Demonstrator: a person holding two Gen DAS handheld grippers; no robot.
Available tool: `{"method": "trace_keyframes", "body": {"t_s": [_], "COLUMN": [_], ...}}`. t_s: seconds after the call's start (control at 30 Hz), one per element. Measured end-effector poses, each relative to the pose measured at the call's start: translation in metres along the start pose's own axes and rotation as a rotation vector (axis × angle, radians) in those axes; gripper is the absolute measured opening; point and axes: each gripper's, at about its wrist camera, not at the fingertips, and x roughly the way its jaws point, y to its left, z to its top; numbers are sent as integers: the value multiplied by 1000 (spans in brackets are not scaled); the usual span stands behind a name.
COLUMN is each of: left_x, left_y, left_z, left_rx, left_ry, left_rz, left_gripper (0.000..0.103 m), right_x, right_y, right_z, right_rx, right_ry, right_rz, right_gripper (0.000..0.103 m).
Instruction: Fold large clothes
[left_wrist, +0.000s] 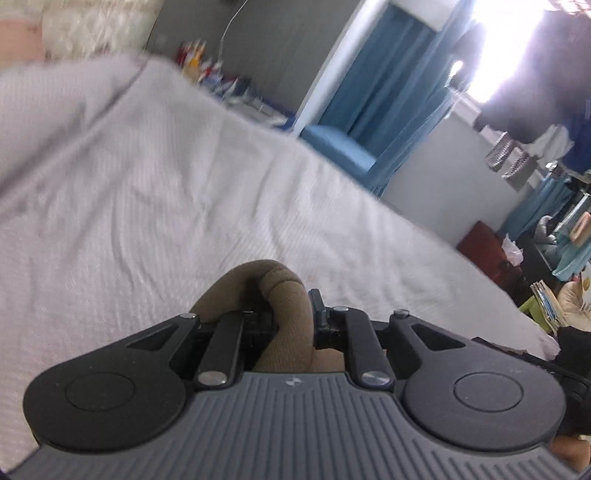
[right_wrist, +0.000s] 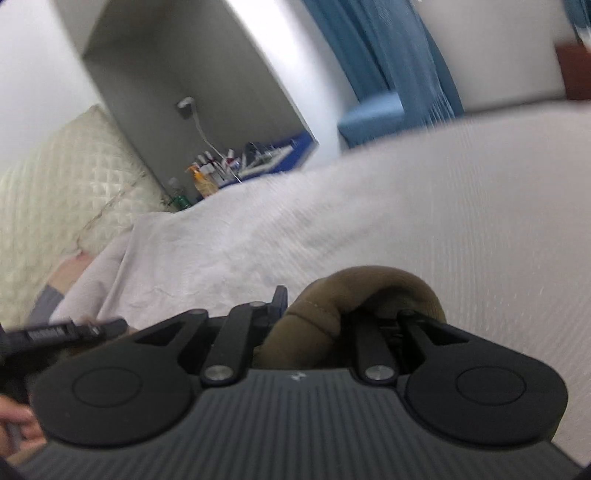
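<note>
Left wrist view: the left tool (left_wrist: 295, 314) is gripping a bunched fold of tan garment (left_wrist: 284, 295), its jaws nearly closed on the cloth.
Garment, left: it is bulging up between the fingers and looping over toward the left finger.
Right wrist view: the right tool (right_wrist: 314, 314) is pinching another thick roll of the tan garment (right_wrist: 351, 299), its jaws also nearly closed.
Garment, right: it is arching over the right finger.
Bed: a white bedspread (left_wrist: 166, 184) is lying beneath both tools, blurred.
</note>
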Motion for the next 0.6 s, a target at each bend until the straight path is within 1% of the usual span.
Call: {"method": "trace_keyframes", "body": {"t_s": [0.07,0.13,0.17,0.27,0.3,0.33,0.4,0.43,0.47,0.53,0.57,0.6], "left_x": [13,25,24,11,-5,-16,-34,-41,-49,-70,-81,-92], "left_y": [10,18,18,12,7,3,-4,-6,-10,-21,-27,-27], "left_z": [-1,-1,-2,-6,-10,-12,-15,-15,-16,-18,-19,-21], "left_rx": [-27,-40,-41,-21,-10,-1,18,25,33,73,83,72], "left_ry": [22,36,36,21,18,12,8,17,27,18,15,10], "left_rz": [2,7,7,4,7,4,-29,-51,-64,-40,-20,-13], "left_gripper": [18,18,18,18,18,20,36,59,75,78,79,79], "right_x": [8,12,12,8,8,5,-1,-4,-10,-21,-28,-37], "right_y": [-4,-2,-2,1,-1,1,10,12,17,27,33,41], "right_z": [-2,-3,-8,-9,-11,-10,-9,-9,-9,-10,-12,-15], "right_rx": [35,35,35,50,59,62,43,36,28,14,1,-17], "right_ry": [21,35,38,29,23,19,18,18,16,15,9,-2], "right_rz": [1,-11,-13,-2,1,3,-13,-25,-40,-60,-77,-94], "right_gripper": [20,20,20,20,20,22,25,28,33,58,64,69]}}
